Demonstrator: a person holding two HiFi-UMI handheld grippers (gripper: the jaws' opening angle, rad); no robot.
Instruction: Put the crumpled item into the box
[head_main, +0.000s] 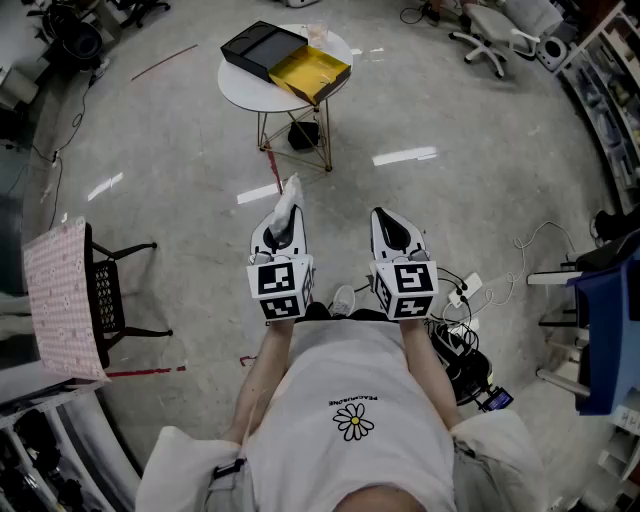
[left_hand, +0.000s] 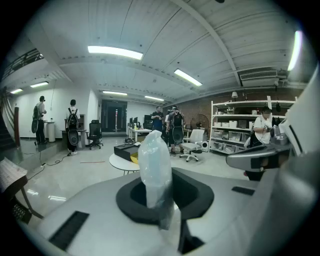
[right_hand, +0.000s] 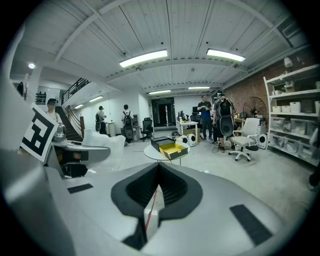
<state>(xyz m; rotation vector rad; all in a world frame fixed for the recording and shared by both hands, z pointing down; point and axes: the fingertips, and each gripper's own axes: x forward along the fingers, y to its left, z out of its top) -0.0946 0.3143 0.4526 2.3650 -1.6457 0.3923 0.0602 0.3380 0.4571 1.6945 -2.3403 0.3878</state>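
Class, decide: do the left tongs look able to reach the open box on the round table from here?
Probably not yet. The left tongs, shut on the crumpled item, are far short of the box; only floor lies between.

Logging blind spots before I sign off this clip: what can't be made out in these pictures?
- Inside of the box: too small in every view; in the left gripper view, the crumpled item covers part.
- Pad contact of the left hand-held gripper: left gripper view, hidden behind the crumpled item.
- Person's hands: head view, under the marker cubes.
- Clear object beside the box: head view, too small to name.
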